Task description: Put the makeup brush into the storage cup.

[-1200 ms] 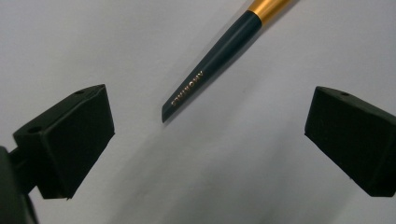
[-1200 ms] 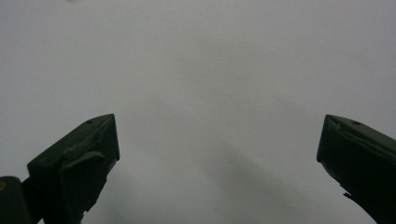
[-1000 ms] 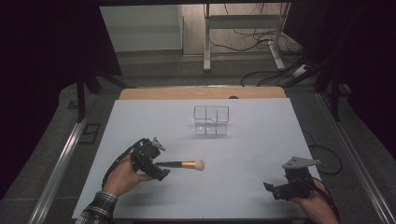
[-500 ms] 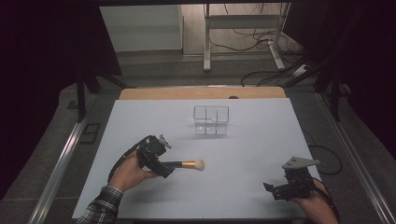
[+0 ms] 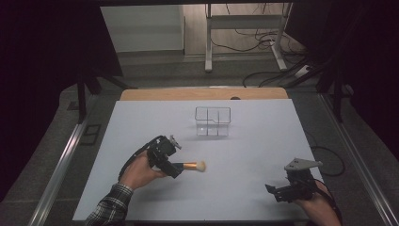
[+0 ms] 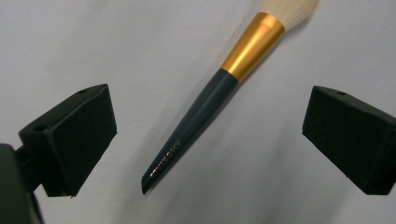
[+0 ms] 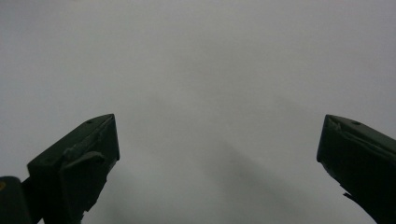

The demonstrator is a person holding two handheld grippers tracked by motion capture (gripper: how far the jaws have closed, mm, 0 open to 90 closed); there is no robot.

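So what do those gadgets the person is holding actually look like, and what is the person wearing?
Each hand holds a black tool with two blocky black jaws. The left tool trails a black cable looping back past the wrist, and that arm wears a plaid sleeve. The right tool carries a grey three-cornered plate on top. Seen close, the jaws' pads are matte, squared wedges.

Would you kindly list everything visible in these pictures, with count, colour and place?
makeup brush: one, dark handle, gold ferrule, pale bristles; lying on the table between the left claw's open jaws.
clear organiser: one, transparent, divided into compartments; table centre, toward the far edge.
table: one, pale grey top, with a wooden strip at the far edge.
left claw: one, black; over the brush handle, jaws apart.
right claw: one, black, grey plate on top; near right corner, jaws apart.
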